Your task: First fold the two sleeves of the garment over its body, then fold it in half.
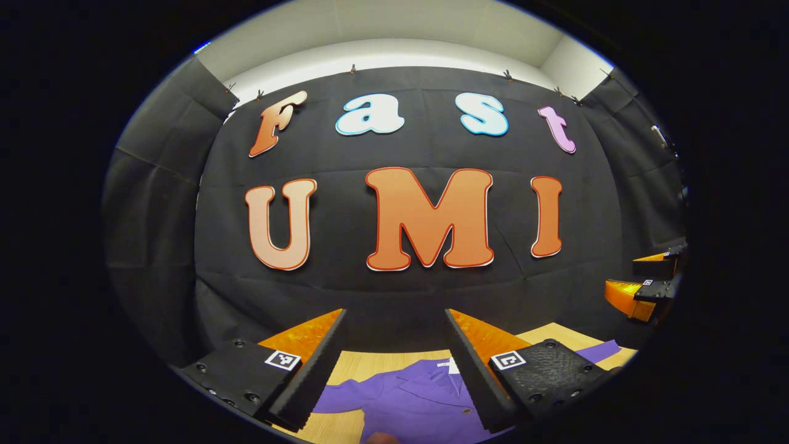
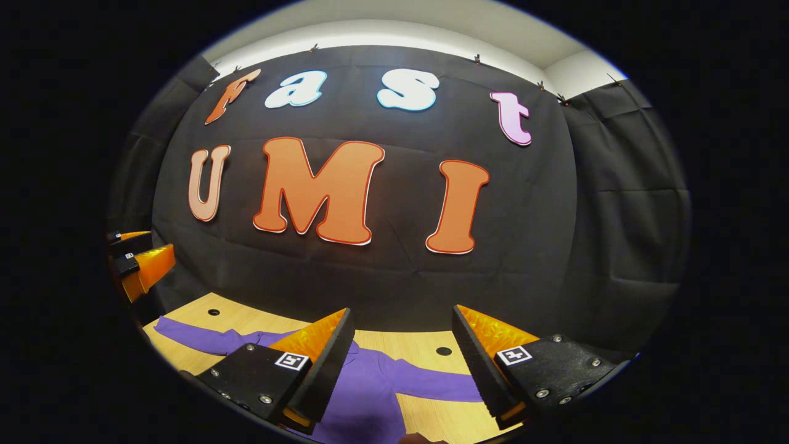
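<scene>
Black cloth is hanging as the booth's wall [image 1: 400, 296] behind a pale wooden table [image 2: 425, 419], with a strip of white room wall [image 1: 394, 52] showing above it. On the table a purple garment [image 1: 413, 401] is lying spread flat, its collar and a button facing up in the left gripper view.

Left gripper [image 1: 394, 370]: its jaws are standing wide apart and released, gripping nothing; the garment's body is lying below and between them, one sleeve [image 1: 336, 404] is running out past the left jaw and the other sleeve [image 1: 598, 351] is emerging beyond the right jaw. The right gripper [image 1: 647, 287] is appearing far off to the right of these jaws.

Right gripper [image 2: 404, 376]: its jaws are likewise standing apart and released, hovering above the table; the garment is lying below the gap, one sleeve [image 2: 191, 333] is stretching away past the left jaw, the other [image 2: 431, 385] is lying between the jaws toward the right one. The left gripper is showing far to the left
</scene>
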